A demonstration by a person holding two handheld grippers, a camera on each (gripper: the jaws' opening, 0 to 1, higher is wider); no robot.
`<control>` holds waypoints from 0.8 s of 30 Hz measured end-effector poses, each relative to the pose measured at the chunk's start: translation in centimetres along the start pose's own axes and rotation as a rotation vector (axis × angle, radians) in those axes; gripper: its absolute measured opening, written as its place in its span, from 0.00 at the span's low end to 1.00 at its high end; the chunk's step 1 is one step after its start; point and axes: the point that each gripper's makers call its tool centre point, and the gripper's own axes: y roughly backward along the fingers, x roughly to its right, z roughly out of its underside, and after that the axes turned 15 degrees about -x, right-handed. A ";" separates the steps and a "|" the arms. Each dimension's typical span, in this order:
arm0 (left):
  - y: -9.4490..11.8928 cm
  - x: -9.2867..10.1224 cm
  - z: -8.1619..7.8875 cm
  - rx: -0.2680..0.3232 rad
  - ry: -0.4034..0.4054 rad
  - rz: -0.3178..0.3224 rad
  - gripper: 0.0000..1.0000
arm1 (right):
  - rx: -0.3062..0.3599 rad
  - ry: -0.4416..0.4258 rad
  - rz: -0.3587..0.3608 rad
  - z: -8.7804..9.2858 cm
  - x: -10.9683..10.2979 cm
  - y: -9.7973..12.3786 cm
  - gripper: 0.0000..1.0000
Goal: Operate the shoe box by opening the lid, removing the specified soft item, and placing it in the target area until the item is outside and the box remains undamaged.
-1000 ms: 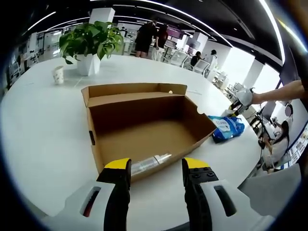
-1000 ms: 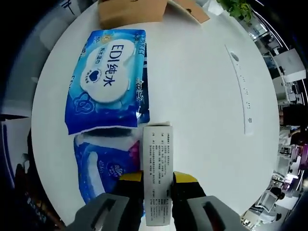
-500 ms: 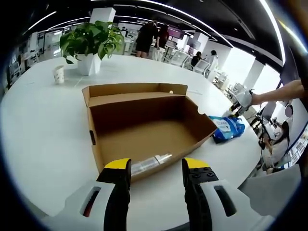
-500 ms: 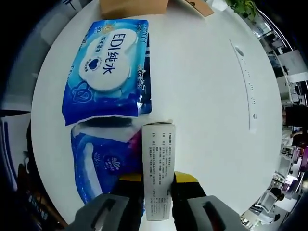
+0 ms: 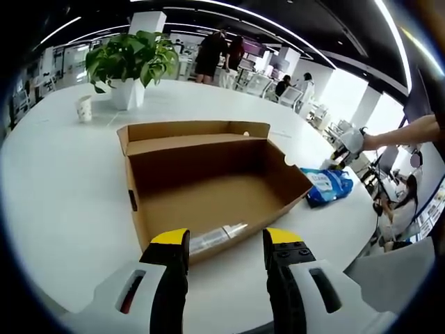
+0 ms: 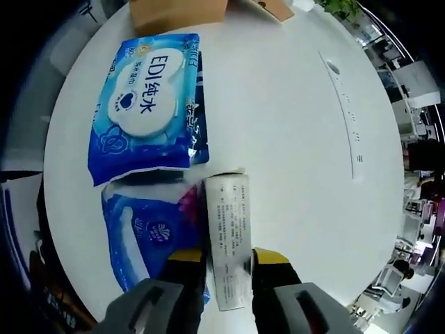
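Observation:
The open cardboard shoe box (image 5: 208,184) lies on the white table, lid folded back, with a clear-wrapped item (image 5: 217,235) against its near wall. My left gripper (image 5: 227,247) hovers open just before the box's near edge. In the right gripper view, my right gripper (image 6: 228,259) is shut on a long white printed pack (image 6: 228,240), held just above the table. Beside it lie a blue wipes pack (image 6: 147,111) and a second blue pack (image 6: 146,236). The blue wipes pack (image 5: 328,185) also lies right of the box, under the right gripper (image 5: 350,144) held by a person's arm.
A potted plant (image 5: 131,61) and a paper cup (image 5: 84,108) stand at the table's far side. People and chairs are beyond the table. The box's corner (image 6: 181,12) sits at the top of the right gripper view, with a table slot (image 6: 345,104) to the right.
The right gripper view has shifted slightly with the white pack still held; the blue packs sit a little further left in it. The left gripper view is unchanged.

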 end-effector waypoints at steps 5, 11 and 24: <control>0.0 0.2 -0.1 0.003 -0.003 0.006 0.43 | 0.005 -0.020 0.018 0.6 0.1 0.6 0.24; 0.2 0.4 -0.3 0.009 -0.007 0.011 0.43 | 0.021 -0.077 0.025 1.4 0.2 2.2 0.24; 0.2 1.0 -0.5 0.018 -0.028 0.033 0.42 | 0.137 -0.272 0.010 0.9 -0.6 5.8 0.27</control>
